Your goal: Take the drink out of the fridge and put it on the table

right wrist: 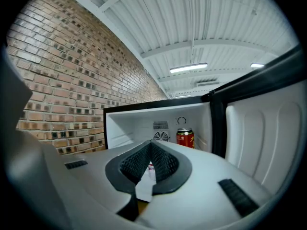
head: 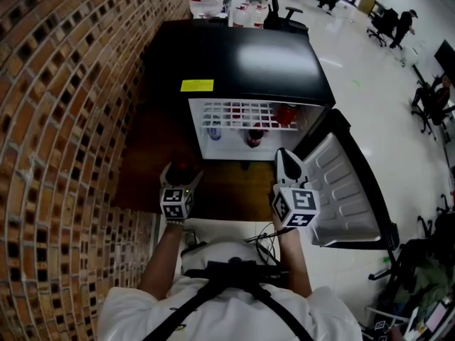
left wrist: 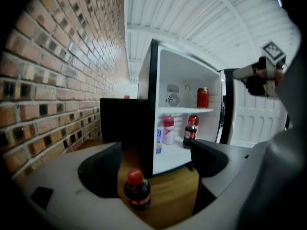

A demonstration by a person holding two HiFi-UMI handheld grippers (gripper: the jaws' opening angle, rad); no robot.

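The small cola bottle (left wrist: 136, 191) stands upright on the wooden table (left wrist: 175, 195), just in front of the open fridge (left wrist: 184, 85); we judge it light, rigid plastic, slick and easily tipped, best taken round the body below the red cap; our left gripper (left wrist: 156, 164) has its jaws spread wide, the bottle low between them, not gripped; our right gripper (right wrist: 151, 169) has jaws closed together, holding nothing.

At your nine o'clock, a brick wall (head: 64, 119) runs alongside you. A glossy white floor (head: 370, 69) spreads from one to three o'clock, with black office chairs (head: 283, 14) at twelve. Overhead, a ribbed white ceiling (right wrist: 216, 23) carries lit strip lights (right wrist: 188, 67).
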